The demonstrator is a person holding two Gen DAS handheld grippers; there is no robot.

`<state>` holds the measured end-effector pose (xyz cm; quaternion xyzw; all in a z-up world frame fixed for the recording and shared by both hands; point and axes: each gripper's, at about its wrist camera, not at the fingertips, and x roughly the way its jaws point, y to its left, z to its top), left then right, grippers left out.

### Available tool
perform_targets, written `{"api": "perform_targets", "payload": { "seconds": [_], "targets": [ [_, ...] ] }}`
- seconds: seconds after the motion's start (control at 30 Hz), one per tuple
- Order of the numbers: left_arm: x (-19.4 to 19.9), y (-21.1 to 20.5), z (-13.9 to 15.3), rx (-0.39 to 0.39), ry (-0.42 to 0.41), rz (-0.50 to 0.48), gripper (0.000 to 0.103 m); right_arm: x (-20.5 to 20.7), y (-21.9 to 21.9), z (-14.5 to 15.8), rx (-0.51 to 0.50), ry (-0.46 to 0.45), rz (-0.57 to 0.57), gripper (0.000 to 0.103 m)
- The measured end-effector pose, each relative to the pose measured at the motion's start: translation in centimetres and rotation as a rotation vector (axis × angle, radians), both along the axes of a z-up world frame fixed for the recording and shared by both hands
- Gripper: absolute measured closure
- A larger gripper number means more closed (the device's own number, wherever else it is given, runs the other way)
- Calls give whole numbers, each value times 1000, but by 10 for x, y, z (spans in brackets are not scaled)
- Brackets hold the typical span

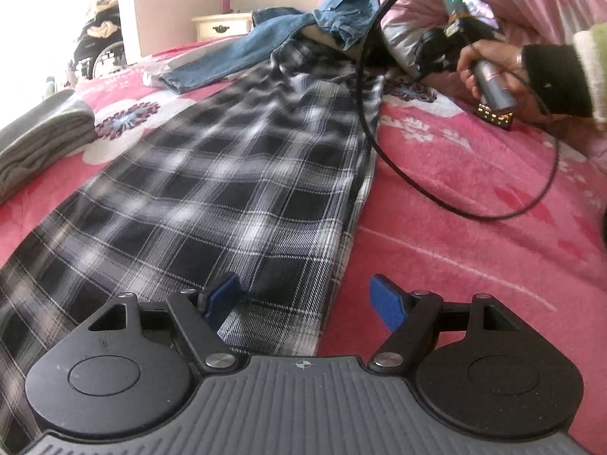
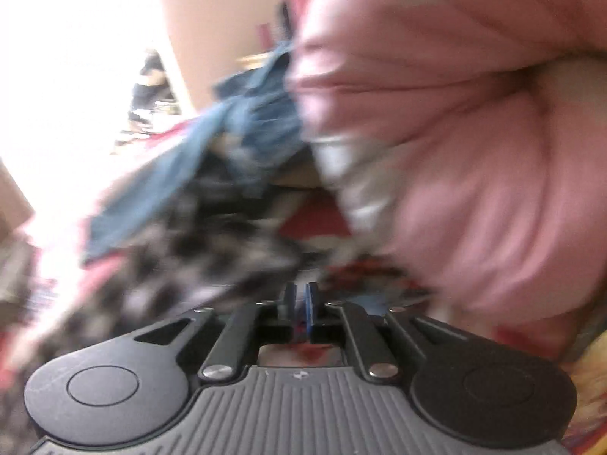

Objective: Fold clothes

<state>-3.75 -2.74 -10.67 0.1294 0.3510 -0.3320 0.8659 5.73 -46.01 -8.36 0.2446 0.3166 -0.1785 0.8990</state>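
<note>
1. The left hand-held gripper (image 1: 305, 299) is hovering low over the near end of the plaid garment (image 1: 212, 189), its blue pads spread wide with nothing between them; one pad is sitting over the cloth, the other over the bed (image 1: 474, 197), so the garment's long edge is lying in the gap, likely lined up for a pinch.
2. The plaid garment is lying stretched out along the pink floral bed, probably laid flat so it can be folded.
3. A folded grey pile (image 1: 41, 136) is resting to the left, apart from the plaid, seemingly a finished piece.
4. At the plaid's far end, the jeans (image 1: 265, 49) are draping over its top and waiting their turn.
5. Beyond, a hand (image 1: 493, 72) is gripping the right hand-held gripper (image 2: 302, 295) near the pink quilt (image 1: 512, 3); its own view is blurring, and its pads are showing only a thin slit, nearly clenched, with nothing visible between them.
</note>
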Motion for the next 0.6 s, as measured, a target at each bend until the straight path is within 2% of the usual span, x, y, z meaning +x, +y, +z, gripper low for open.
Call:
{"api": "perform_targets", "payload": {
  "seconds": [0.03, 0.13, 0.23, 0.37, 0.43, 0.47, 0.53, 0.6],
  "targets": [
    [1, -1, 0, 2, -5, 1, 27, 6, -1, -4, 79, -2, 2, 78],
    [6, -3, -2, 3, -15, 12, 27, 28, -7, -21, 246, -5, -69, 77],
    [8, -2, -5, -2, -12, 30, 27, 35, -19, -35, 346, -18, -164, 77],
    [9, -2, -8, -7, -10, 37, 27, 37, -40, -55, 423, -23, -266, 77],
    [10, -1, -8, -9, -9, 33, 27, 43, -42, -59, 423, -42, -267, 84],
    [10, -1, -8, -10, -8, 31, 27, 43, -42, -56, 405, -47, -256, 99],
    [10, 0, -9, -14, -5, 29, 27, 39, -39, -42, 325, -52, -230, 99],
    [10, 1, -9, -17, -2, 28, 27, 41, -31, -27, 170, -29, -189, 100]
  ]
}}
